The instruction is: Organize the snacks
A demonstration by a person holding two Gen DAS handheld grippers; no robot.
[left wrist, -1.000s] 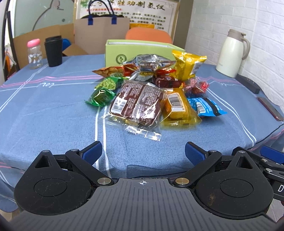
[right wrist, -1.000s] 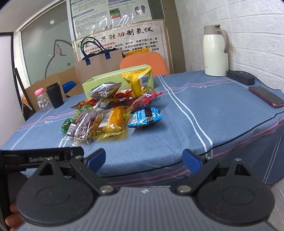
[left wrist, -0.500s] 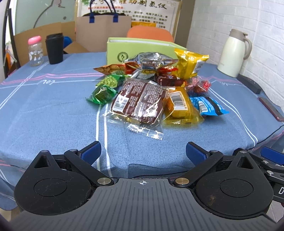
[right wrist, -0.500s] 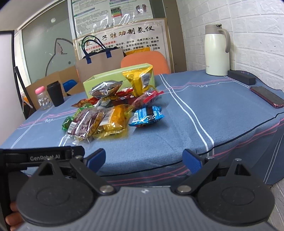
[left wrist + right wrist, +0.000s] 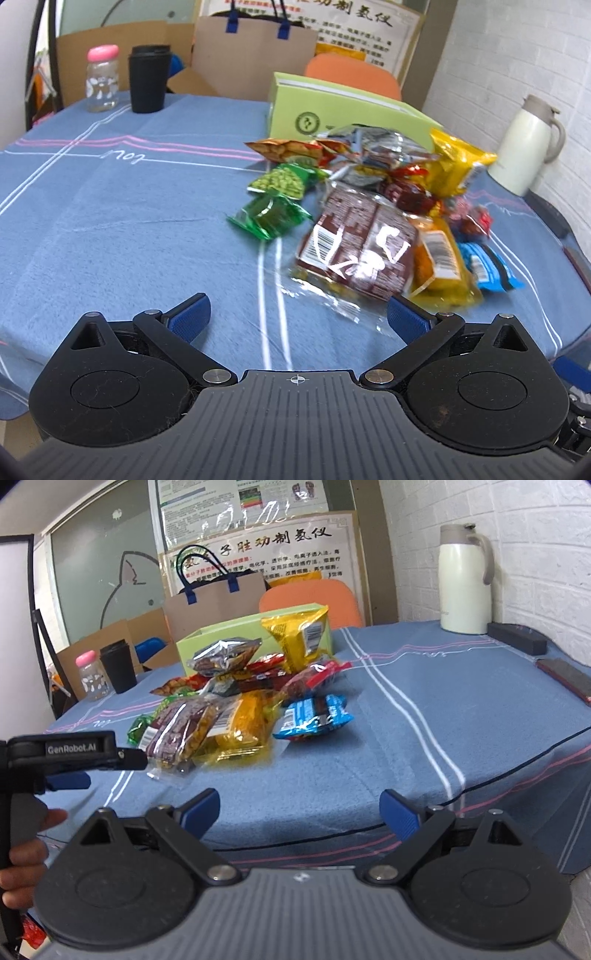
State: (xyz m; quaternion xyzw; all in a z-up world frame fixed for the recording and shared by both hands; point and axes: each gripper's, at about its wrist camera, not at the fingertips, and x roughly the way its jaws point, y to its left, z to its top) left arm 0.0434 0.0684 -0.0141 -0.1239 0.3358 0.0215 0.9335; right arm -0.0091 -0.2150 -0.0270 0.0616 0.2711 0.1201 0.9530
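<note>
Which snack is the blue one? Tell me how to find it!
Look at the blue tablecloth with the heap of snack packets in front of the light green box. At the heap's edge on the white jug's side lies a shiny blue crinkly packet. It is the only blue wrapper; its neighbours are yellow, red and brown.

You can read "GenRobot.AI" on the left gripper (image 5: 68,781)'s side; beyond your right gripper (image 5: 299,810), a wall poster (image 5: 273,554) headlined "制氢仪".
</note>
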